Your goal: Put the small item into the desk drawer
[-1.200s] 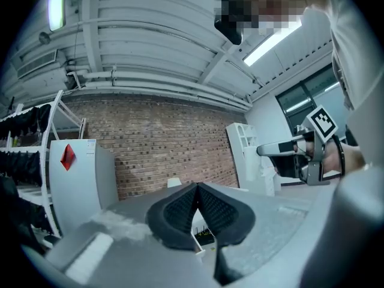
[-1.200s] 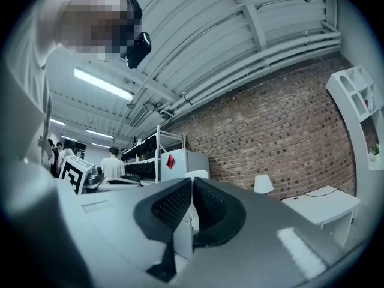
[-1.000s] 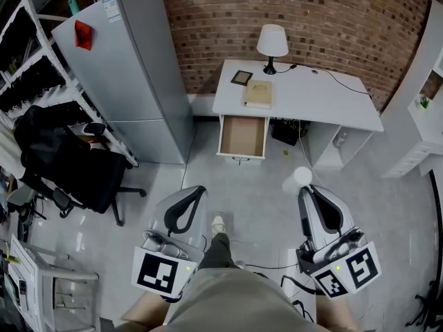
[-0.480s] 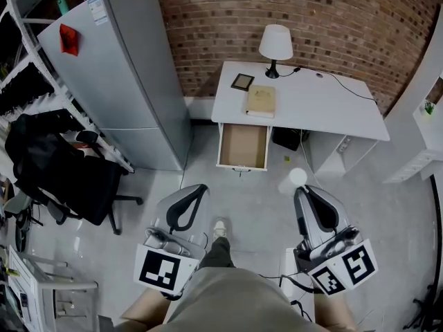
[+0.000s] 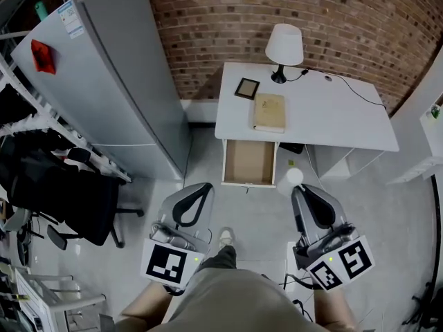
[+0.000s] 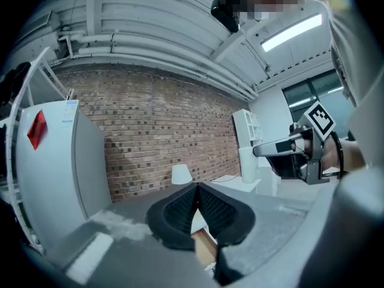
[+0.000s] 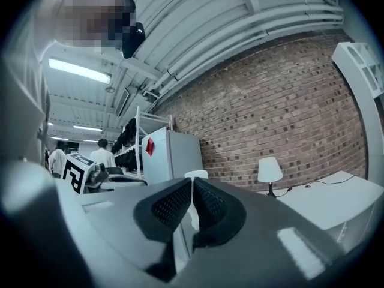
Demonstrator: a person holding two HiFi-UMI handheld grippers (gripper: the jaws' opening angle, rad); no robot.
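Right gripper point(image 7: 192, 183) is pinching the small white item point(image 7: 196, 174) between its ribbed pads, the jaws pressed almost together on it. Only a rounded top is peeking above the tips and a thin pale sliver is showing down the gap, so the item's shape is hard to make out. From the head view it is reading as a pale round blob at the gripper's tip, appearing just right of the front of the open drawer point(image 5: 249, 161) and outside it. How high it is hanging over the floor cannot be told.

Left gripper point(image 6: 196, 191) is holding its jaws closed tip to tip with nothing between them. A strip of the drawer's brown inside is showing through the slit below the tips.

The drawer is standing pulled out from the white desk point(image 5: 332, 120), its rear part tucked out of sight under the desktop. On the desk a lamp point(image 5: 284, 45), a tan book point(image 5: 270, 112) and a small dark-framed thing point(image 5: 246, 88), too small to identify, are sitting near the brick wall point(image 5: 208, 19). A grey fridge point(image 5: 104, 81) is standing to the left, with a black office chair point(image 5: 69, 192) below it. The person's torso point(image 5: 235, 299) is filling the bottom edge, covering the hands behind both marker cubes.
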